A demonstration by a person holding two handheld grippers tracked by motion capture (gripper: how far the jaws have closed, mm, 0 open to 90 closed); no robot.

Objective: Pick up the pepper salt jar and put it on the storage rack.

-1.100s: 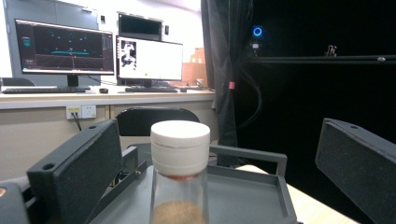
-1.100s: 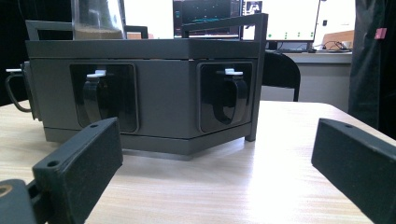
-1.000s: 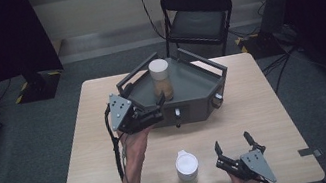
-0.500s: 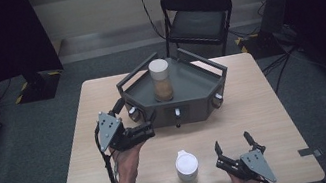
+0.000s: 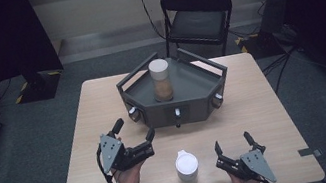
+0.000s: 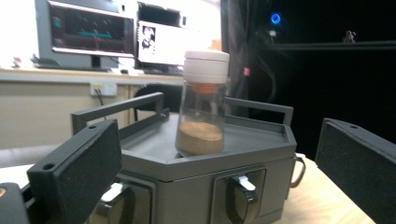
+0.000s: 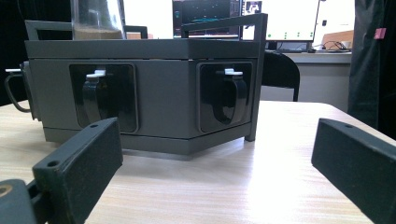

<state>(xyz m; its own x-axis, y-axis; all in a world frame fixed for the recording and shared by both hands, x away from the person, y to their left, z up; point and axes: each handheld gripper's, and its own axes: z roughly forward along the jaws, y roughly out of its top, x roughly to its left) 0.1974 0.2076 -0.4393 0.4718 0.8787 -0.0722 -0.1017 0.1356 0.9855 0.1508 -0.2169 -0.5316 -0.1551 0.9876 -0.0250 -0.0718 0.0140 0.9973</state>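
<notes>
Jar (image 5: pixel 161 79) with white lid and brown powder stands upright on the top tray of the grey box (image 5: pixel 187 98), centre of the high view, upper-middle of the bench (image 5: pixel 267 119). In the left gripper view the jar (image 6: pixel 202 103) sits mid-frame, about a third full, railing bars behind it on both sides.

Left claw (image 5: pixel 133 131) is at lower left of the high view, just in front of the box's left corner, jaws spread wide, holding nothing. Its own view shows both jaws apart with the box (image 6: pixel 205 186) between them, apart from it.

Right claw (image 5: pixel 233 143) is at lower right of the high view, near the bench's front edge, jaws open, nothing between them. Its view looks along the bench (image 7: pixel 224 186) at the box front (image 7: pixel 163 60), two black latch handles in recesses.

White cup (image 5: pixel 186 165) stands lower centre between the two claws, touching neither.

Black folding chair (image 5: pixel 196 17) is behind the bench, top centre.
</notes>
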